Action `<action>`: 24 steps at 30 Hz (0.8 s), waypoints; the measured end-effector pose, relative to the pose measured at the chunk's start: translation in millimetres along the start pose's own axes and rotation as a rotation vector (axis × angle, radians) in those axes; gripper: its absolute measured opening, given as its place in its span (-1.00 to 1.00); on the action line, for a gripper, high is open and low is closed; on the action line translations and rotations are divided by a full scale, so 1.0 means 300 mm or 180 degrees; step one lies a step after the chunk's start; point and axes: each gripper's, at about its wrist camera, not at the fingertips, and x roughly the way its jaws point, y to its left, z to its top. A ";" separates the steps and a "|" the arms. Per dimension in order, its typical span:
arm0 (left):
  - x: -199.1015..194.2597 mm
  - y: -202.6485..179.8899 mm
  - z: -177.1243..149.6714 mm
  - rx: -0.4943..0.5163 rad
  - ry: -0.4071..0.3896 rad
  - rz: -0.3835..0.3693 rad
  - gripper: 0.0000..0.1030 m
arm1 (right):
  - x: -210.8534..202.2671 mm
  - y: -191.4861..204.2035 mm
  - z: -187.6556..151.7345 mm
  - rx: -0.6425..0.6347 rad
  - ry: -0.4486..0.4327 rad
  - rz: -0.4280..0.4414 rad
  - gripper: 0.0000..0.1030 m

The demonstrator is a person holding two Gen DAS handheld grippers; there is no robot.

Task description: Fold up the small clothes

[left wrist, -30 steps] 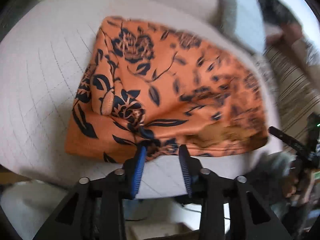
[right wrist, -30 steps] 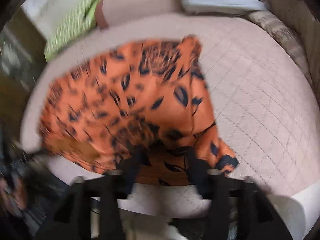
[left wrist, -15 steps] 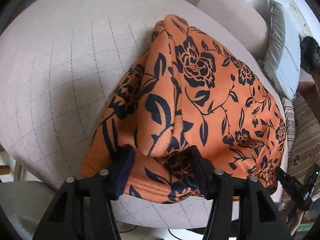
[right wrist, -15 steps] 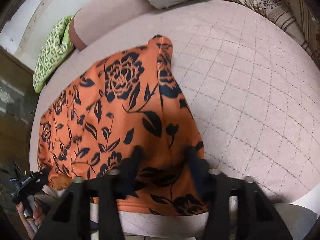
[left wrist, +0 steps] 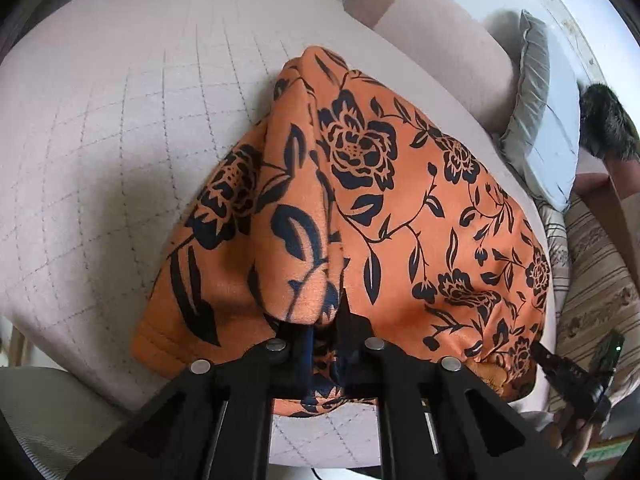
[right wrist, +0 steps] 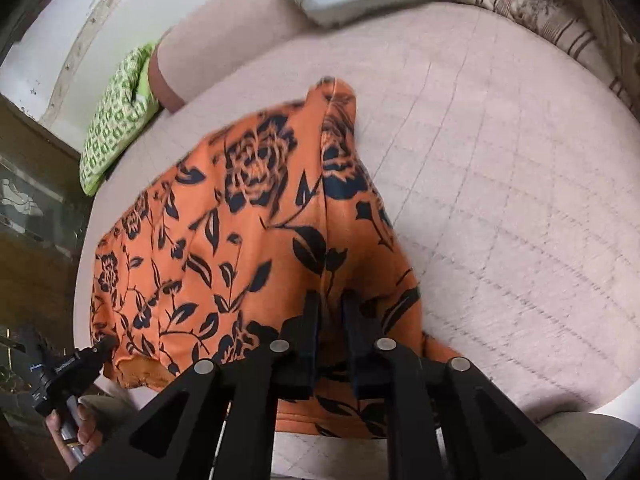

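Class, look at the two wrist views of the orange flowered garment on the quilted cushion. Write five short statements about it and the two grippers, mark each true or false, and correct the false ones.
1. The left gripper is shut on the near edge of the orange floral garment. True.
2. The right gripper hangs open above the garment. False: it is shut on the near edge too.
3. The garment lies on a quilted cushion. True.
4. The garment is plain orange. False: it carries dark roses and leaves.
5. A green patterned cloth lies on top of the garment. False: it lies apart from it, beyond the cushion's far edge.
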 end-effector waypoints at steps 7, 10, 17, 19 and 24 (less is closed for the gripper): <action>-0.167 0.041 -0.031 -0.0071 -0.0100 -0.0265 -0.91 | -0.217 -0.024 -0.002 0.0079 -0.0302 0.0054 -0.89; -0.081 0.059 -0.042 0.0005 0.0142 0.0183 -0.91 | -0.174 -0.007 -0.012 -0.0071 -0.0140 -0.0312 -0.89; -0.015 0.022 -0.046 0.0200 0.0218 0.0717 -0.75 | -0.034 0.011 -0.008 -0.0085 0.0108 -0.0755 -0.65; -0.044 0.023 -0.054 0.0135 0.0263 0.0633 -0.72 | -0.024 0.006 -0.005 -0.0082 0.0173 -0.0693 -0.47; -0.223 -0.003 -0.097 0.0211 -0.0210 0.0485 -0.24 | -0.143 0.029 -0.005 -0.0138 -0.0337 -0.0511 0.07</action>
